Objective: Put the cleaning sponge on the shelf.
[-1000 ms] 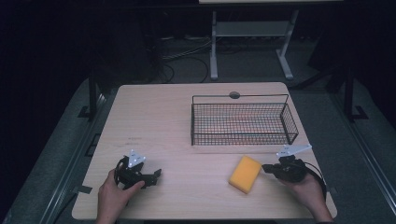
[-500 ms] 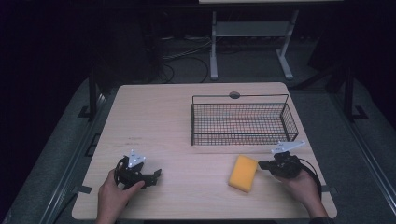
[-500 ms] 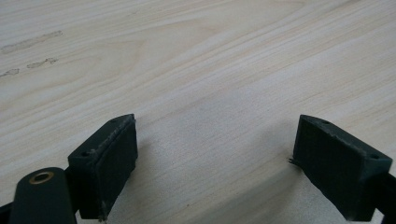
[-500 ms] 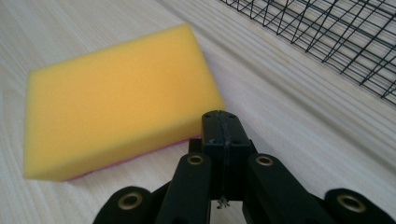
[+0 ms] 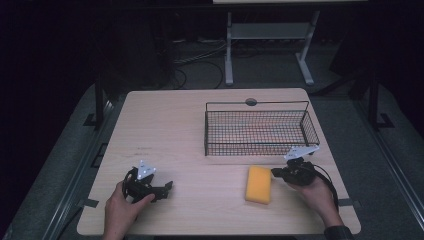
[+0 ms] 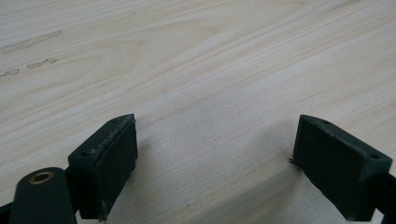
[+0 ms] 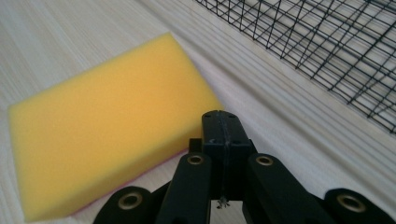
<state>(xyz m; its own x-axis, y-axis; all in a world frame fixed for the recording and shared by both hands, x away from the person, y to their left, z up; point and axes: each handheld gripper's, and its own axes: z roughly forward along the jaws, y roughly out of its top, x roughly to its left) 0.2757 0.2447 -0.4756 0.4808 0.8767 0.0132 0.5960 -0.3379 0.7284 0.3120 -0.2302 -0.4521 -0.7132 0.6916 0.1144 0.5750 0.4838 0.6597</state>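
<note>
Beside the wire basket (image 5: pixel 260 131), the closed, empty right gripper (image 5: pixel 276 173) nears the sponge (image 5: pixel 259 184).

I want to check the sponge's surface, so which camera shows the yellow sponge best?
The right gripper view: the sponge lies large and close just ahead of the shut right gripper. The high view shows the sponge small, flat on the table beside that gripper. The left gripper view gives bare tabletop between its open jaws.

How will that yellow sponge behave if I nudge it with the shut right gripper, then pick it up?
The sponge looks like soft foam, so it would probably dent before it slides. It lies flat on the table as a broad slab, so it is unlikely to roll or tip. It is likely light for its size; the shut right gripper would need to open wide.
</note>
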